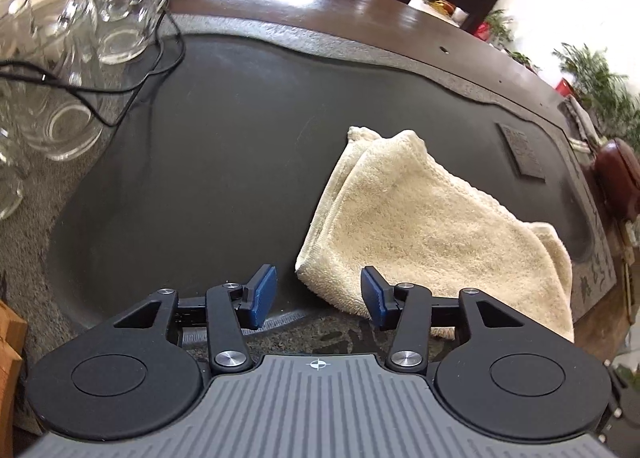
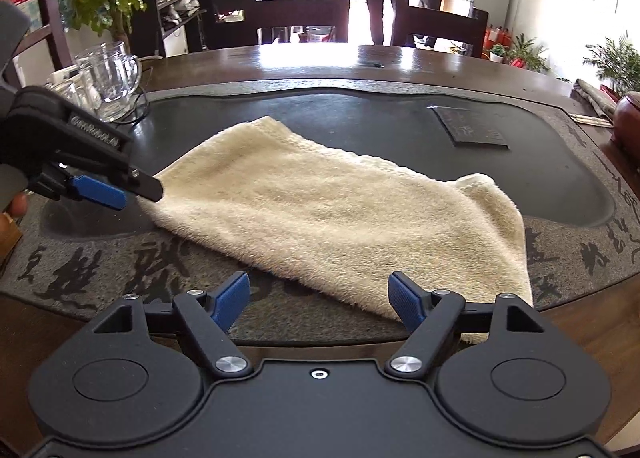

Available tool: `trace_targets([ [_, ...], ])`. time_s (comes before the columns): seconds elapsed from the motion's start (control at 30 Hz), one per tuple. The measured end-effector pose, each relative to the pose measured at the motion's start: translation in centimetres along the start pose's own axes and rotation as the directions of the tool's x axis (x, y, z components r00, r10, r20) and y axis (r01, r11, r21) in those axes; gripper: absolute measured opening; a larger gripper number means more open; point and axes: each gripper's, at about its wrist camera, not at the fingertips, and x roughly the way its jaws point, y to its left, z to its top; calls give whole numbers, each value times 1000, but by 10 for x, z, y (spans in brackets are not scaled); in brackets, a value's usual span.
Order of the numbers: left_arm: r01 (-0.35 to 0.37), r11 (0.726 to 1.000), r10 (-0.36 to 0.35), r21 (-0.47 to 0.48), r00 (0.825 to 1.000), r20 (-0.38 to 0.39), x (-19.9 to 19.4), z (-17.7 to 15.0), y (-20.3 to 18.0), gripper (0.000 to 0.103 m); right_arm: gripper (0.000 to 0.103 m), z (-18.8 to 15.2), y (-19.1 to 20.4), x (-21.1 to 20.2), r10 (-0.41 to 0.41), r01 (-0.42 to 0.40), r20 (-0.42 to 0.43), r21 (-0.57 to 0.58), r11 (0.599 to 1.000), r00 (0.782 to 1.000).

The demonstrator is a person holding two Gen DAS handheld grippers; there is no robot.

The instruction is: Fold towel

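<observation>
Folded cream towel (image 2: 340,217) lies on the dark stone surface (image 2: 360,113) | my left fingers (image 1: 318,298) part-open, empty, beside its corner | right fingers (image 2: 318,304) wide, empty, over near edge | step: fold released | next: likely regrip an edge.

My left wrist view looks steeply down along the left claw (image 1: 318,296), close over the stone tray (image 1: 208,161) on the bench (image 1: 400,13). My right wrist view looks down less steeply along the right claw (image 2: 319,304), taking in the room beyond. Both share the towel (image 1: 420,209) and glass cups (image 1: 120,5).
</observation>
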Motion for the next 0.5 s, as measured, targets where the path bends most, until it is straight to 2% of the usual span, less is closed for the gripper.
trace_targets([
  [0.33, -16, 998, 14, -54, 999, -38, 12, 0, -6, 50, 79, 3, 13, 0, 16, -15, 8, -55, 998, 1000],
  [0.5, -24, 997, 22, -72, 999, -30, 15, 2, -9, 50, 79, 3, 16, 0, 19, -18, 9, -79, 997, 1000],
])
